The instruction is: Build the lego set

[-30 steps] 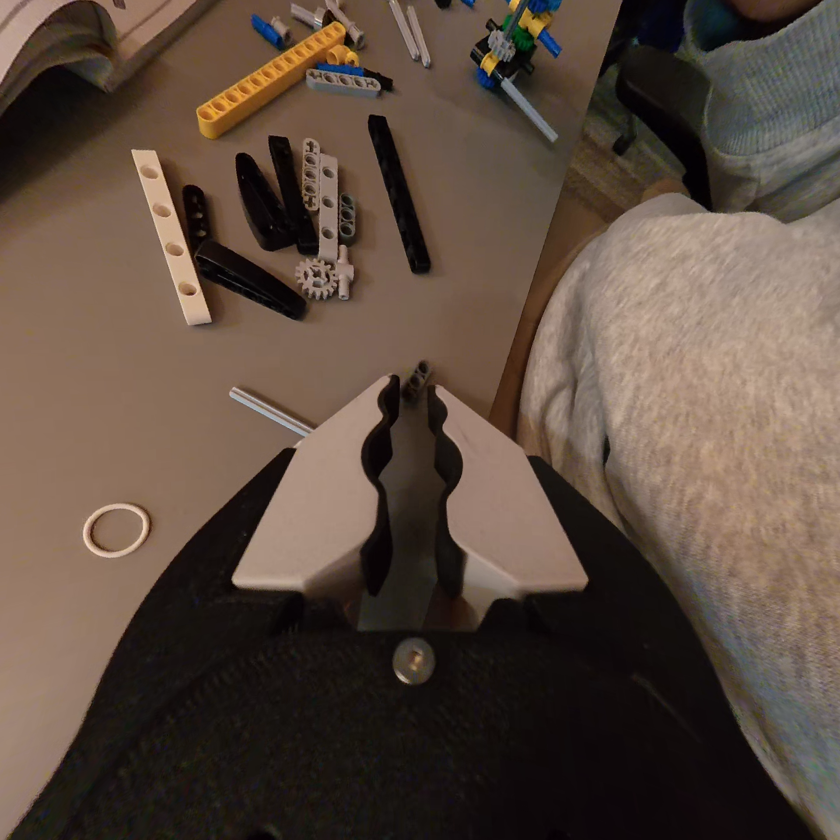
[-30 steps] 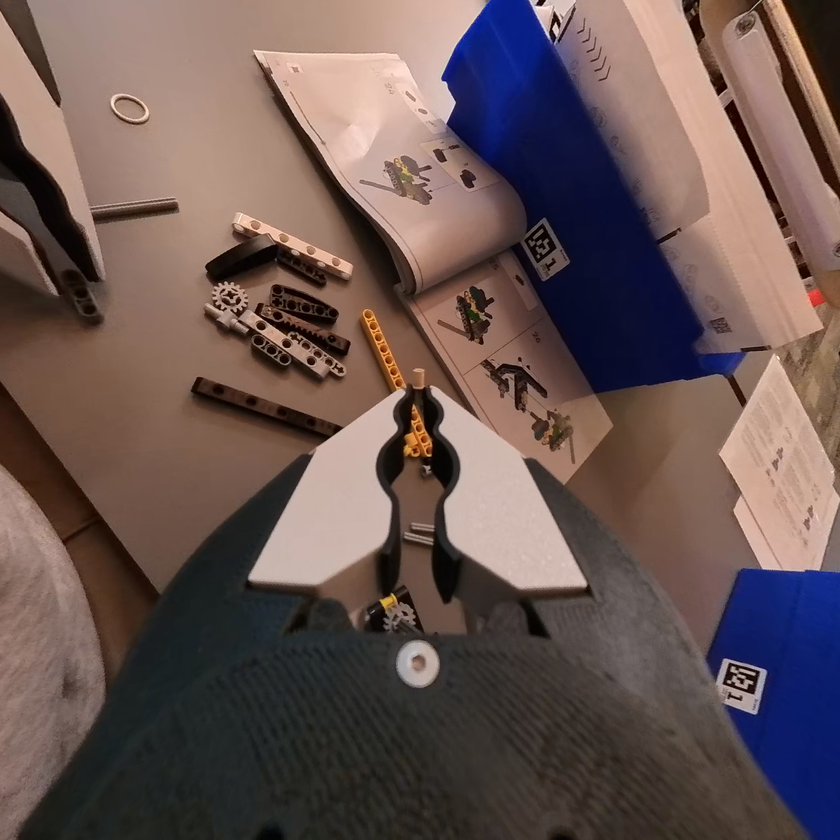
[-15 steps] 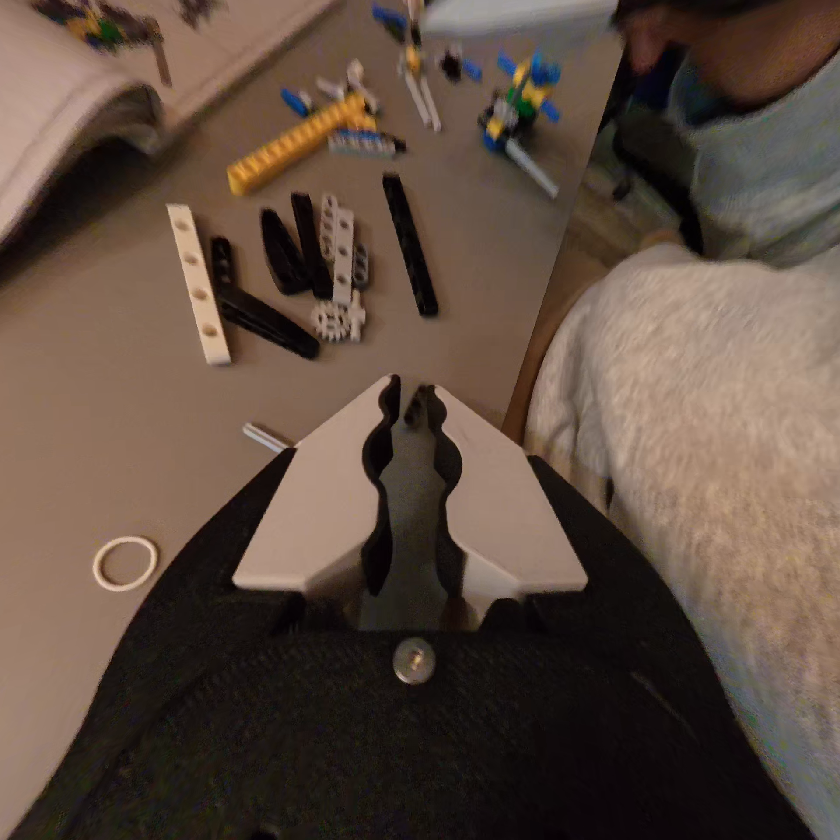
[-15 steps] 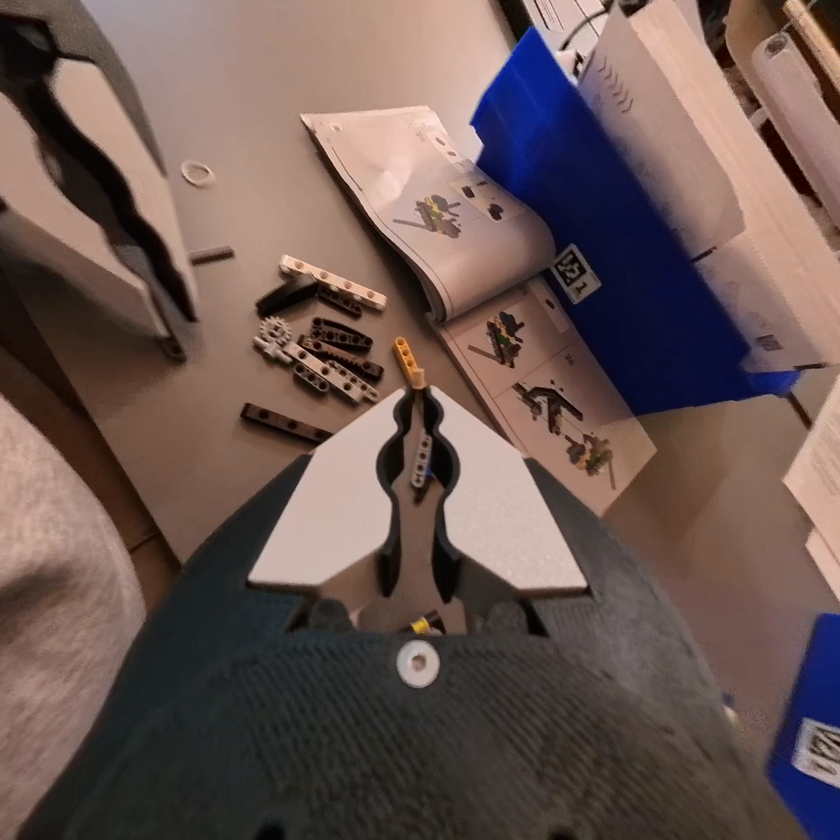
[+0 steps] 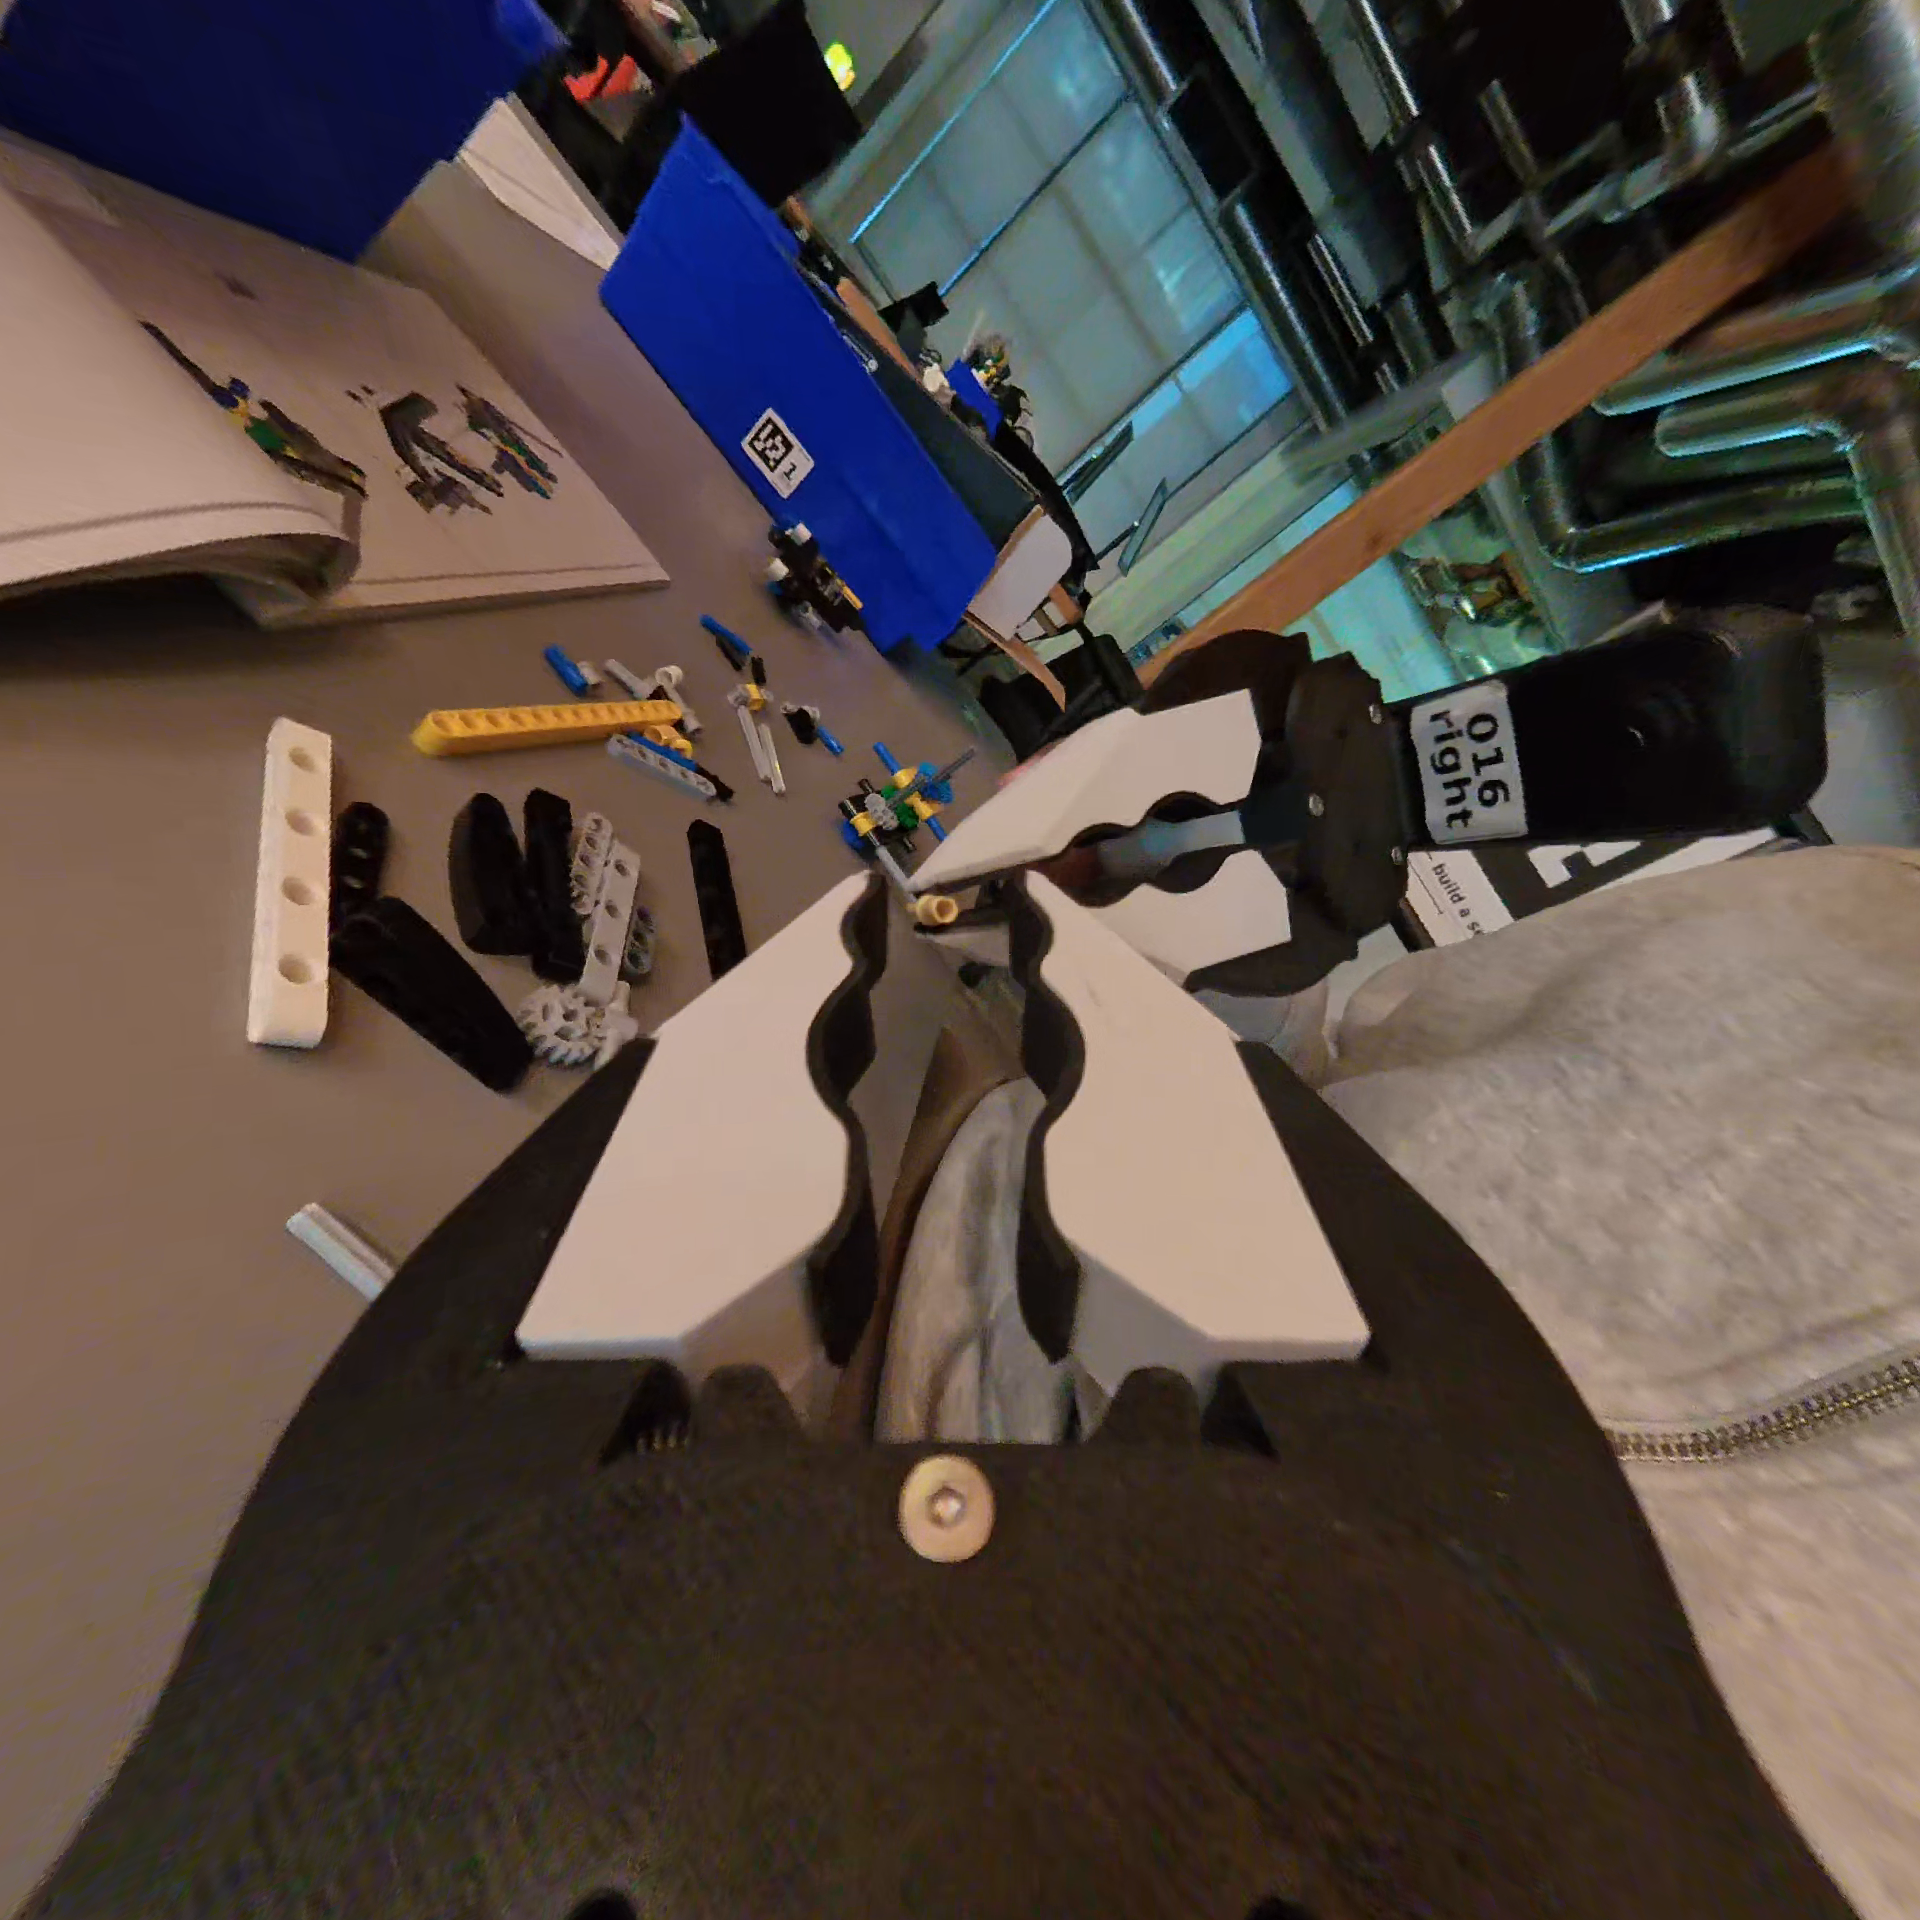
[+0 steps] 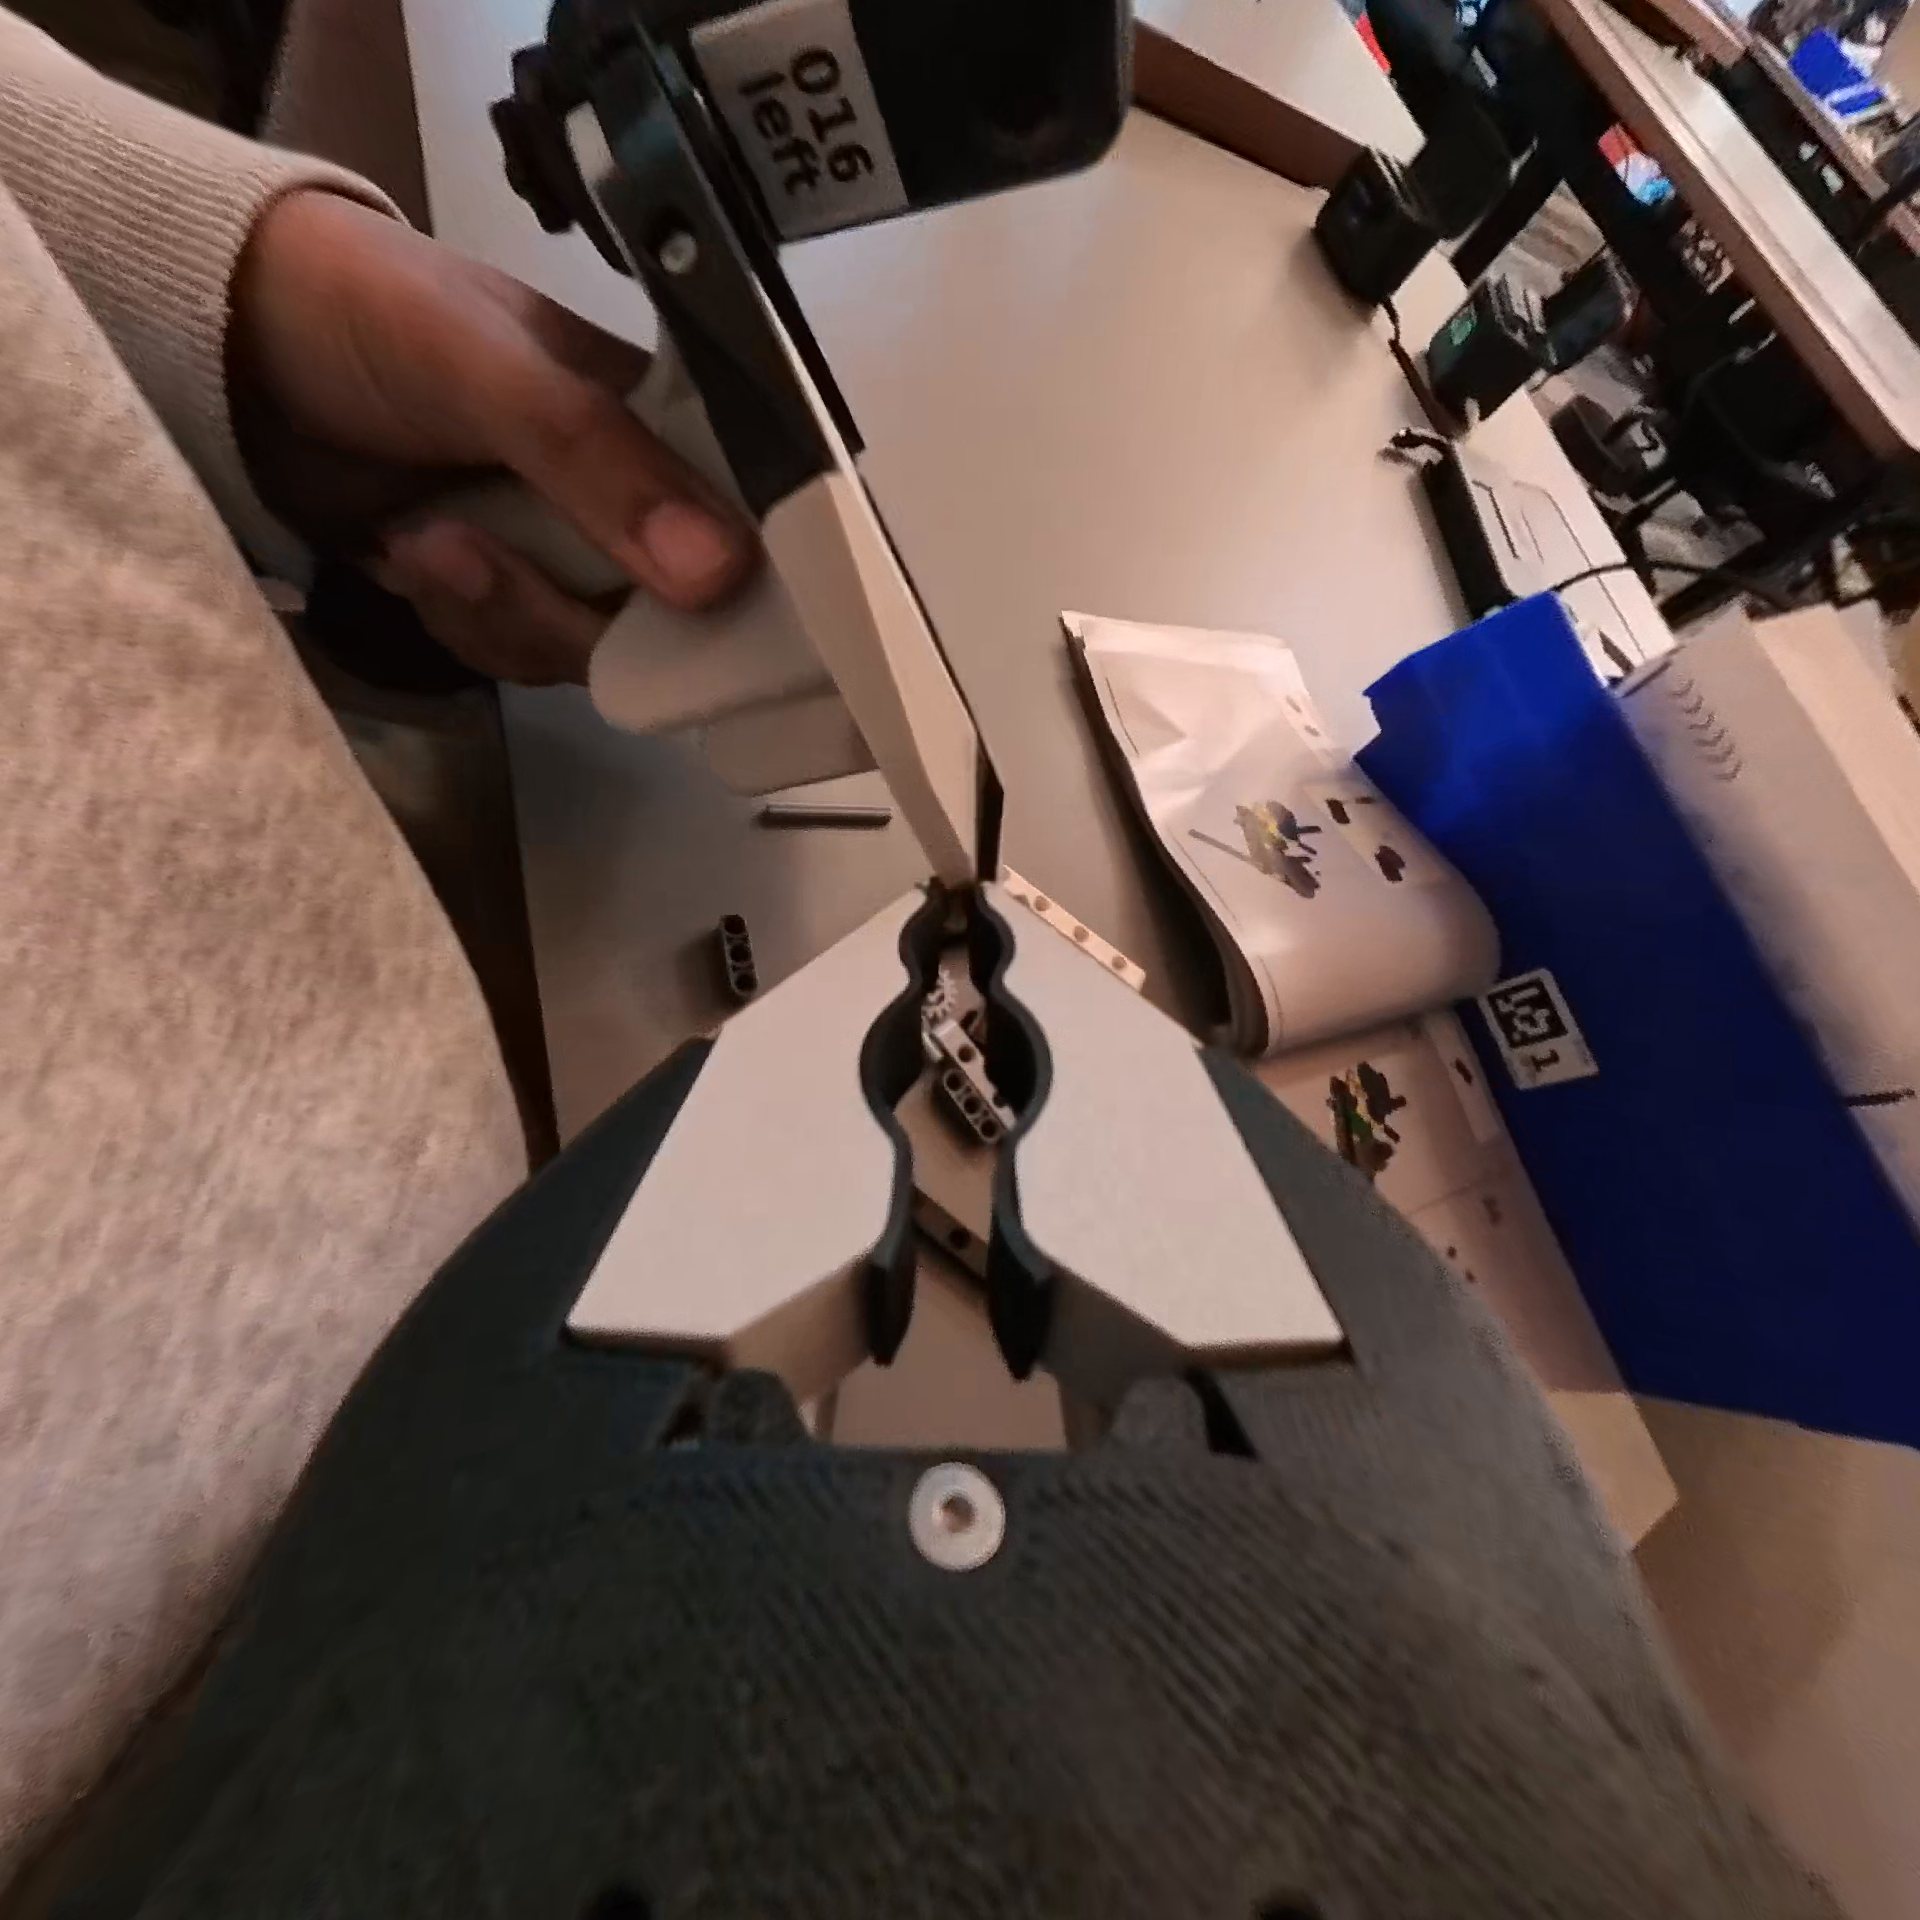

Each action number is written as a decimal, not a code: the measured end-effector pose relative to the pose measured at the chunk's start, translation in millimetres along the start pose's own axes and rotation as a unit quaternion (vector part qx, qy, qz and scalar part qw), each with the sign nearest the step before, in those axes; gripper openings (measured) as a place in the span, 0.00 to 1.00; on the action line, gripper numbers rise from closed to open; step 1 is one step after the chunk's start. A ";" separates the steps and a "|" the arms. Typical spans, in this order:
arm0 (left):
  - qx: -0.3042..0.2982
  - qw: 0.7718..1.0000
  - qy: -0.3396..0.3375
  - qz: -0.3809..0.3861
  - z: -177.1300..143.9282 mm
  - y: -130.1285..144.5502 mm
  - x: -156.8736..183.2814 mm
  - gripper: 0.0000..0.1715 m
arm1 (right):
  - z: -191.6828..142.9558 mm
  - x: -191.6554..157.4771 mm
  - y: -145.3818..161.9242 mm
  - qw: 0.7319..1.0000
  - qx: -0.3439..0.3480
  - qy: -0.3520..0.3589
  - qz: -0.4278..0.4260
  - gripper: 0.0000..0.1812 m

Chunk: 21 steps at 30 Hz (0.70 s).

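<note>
Left gripper (image 5: pixel 940 904): jaws parted by a clear gap, nothing visibly between them. A second ago it pinched a small dark grey connector at its tips; that piece (image 6: pixel 735 954) now lies on the table near the edge, so it looks dropped or set down.

Right gripper (image 6: pixel 954 902): jaws nearly closed on a small tan pin (image 5: pixel 932 910), held at the very tips.

Changes from the earlier frames:
- both grippers lifted off the table and brought tip to tip in front of the person's grey sweater (image 5: pixel 1621 1091)
- both views swung from looking down at the table to nearly level
- tan pin same grip as before

Loose parts unmoved: white beam (image 5: pixel 292 881), yellow beam (image 5: pixel 545 725), black beams, grey gear (image 5: pixel 559 1023); small sub-assembly (image 5: pixel 896 810) sits near the table edge, instruction booklet (image 6: pixel 1309 842) open beyond.

Judgement: a pin-into-connector mating seems intended, but the left has no part. It needs a re-pick before the join can go ahead.
</note>
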<state>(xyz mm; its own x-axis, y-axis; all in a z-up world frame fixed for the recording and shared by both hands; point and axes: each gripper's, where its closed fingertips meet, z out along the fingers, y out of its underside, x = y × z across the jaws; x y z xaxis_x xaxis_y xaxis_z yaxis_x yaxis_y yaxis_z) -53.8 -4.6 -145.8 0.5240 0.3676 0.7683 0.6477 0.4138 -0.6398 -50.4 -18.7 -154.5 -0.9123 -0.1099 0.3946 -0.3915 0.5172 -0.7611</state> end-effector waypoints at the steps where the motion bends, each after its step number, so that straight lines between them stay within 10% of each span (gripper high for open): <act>1: 0.002 1.000 0.006 -0.003 -0.1 -0.2 1.5 0.09 | 0.4 -0.2 -0.8 1.000 -0.001 0.003 -0.007 0.01; 21: 0.084 0.968 0.202 -0.122 -19.2 -26.6 37.1 0.01 | -20.3 5.9 -40.1 0.985 0.159 -0.018 0.061 0.04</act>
<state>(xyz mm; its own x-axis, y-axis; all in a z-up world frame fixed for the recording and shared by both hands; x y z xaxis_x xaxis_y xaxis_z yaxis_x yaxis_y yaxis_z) -40.9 -17.9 -99.9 0.5631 -0.0996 0.8203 0.6977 0.5892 -0.4074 -37.7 -22.8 -111.2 -0.9560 -0.0963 0.2771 -0.2924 0.2360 -0.9267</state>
